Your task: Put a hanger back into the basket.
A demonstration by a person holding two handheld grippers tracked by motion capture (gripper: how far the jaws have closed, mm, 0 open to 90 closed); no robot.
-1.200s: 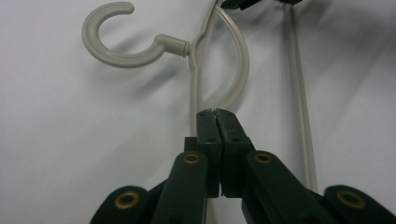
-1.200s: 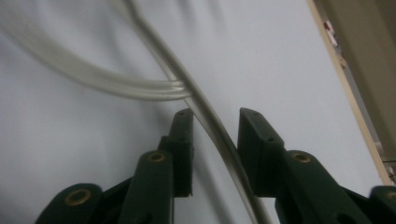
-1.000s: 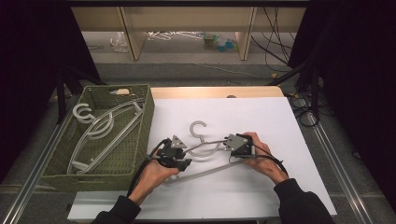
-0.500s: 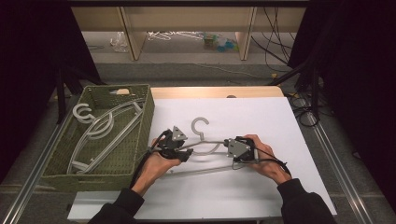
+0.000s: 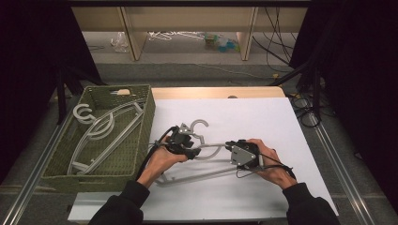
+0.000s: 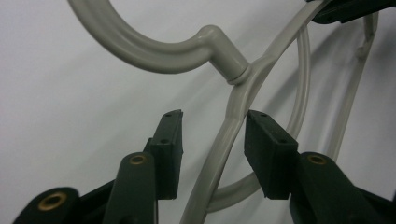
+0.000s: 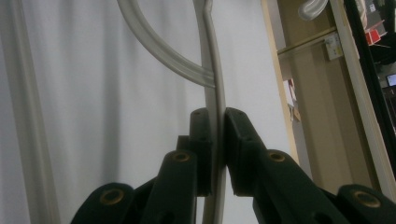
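Right gripper [image 7: 215,154]: black two-jaw tool, jaws pressed tight on a thin shoulder bar of the pale grey plastic clothes hanger [image 5: 206,161]. The bar runs straight up between the pads.

Left gripper [image 6: 212,149]: jaws parted, one either side of the hanger's shoulder bar just below the neck. The right pad sits at or almost at the bar; the left pad stands clear. No grip here yet.

Hanger lies on the white tabletop [image 5: 263,117], between the two hands, hook [image 5: 199,124] pointing away from the person.

Risks, as judged: with one firm hold only, the hanger could pivot about the right jaws if lifted, far end dragging on the table. The bar is smooth, rounded, glossy moulded plastic, so it may slide between pads. It is slim and likely flexes, so a hard squeeze or twist could bend it.

Farther left: olive-green woven rectangular basket [image 5: 141,136], open weave, holding more grey hangers [image 5: 101,129] lying crossed; hooks could snag there.

Beyond: wooden table edge, shelving, cables.
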